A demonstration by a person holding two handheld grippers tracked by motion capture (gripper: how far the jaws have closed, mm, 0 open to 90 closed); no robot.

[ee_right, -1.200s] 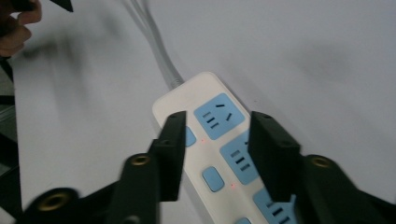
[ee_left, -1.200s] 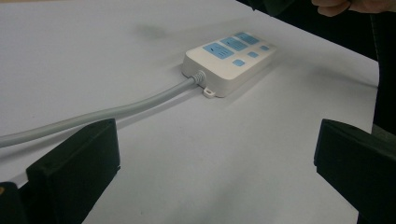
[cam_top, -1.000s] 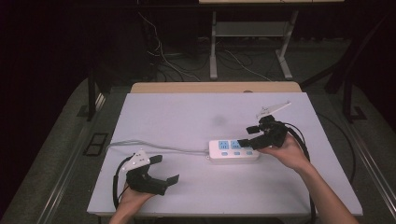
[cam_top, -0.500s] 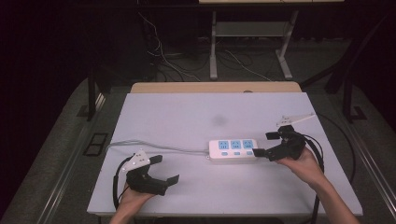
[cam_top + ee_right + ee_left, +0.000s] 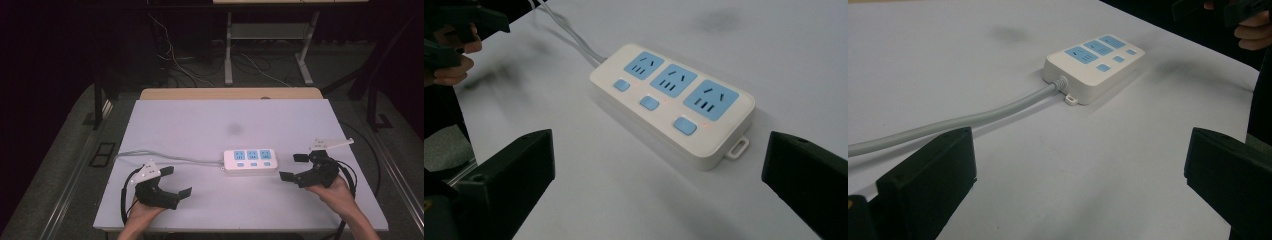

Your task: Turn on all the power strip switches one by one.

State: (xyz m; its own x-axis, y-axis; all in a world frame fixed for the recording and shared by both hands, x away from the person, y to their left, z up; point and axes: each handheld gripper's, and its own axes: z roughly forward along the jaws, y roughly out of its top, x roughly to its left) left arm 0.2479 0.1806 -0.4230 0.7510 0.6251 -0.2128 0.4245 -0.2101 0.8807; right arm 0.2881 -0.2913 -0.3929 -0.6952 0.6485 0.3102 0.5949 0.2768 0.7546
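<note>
Power strip (image 5: 250, 161): white, 3 blue sockets with 3 blue switches, lying flat on the white tabletop (image 5: 210, 125), right of centre and nearer the front edge than the back. Its grey cable (image 5: 165, 156) runs off toward the left edge. Right gripper (image 5: 294, 167): near the right edge, just beside the strip's right end and apart from it; jaws have just been opening and stand wide, nothing between them. Left gripper (image 5: 176, 182): near the front-left corner, well apart from the strip, jaws wide, nothing held.
</note>
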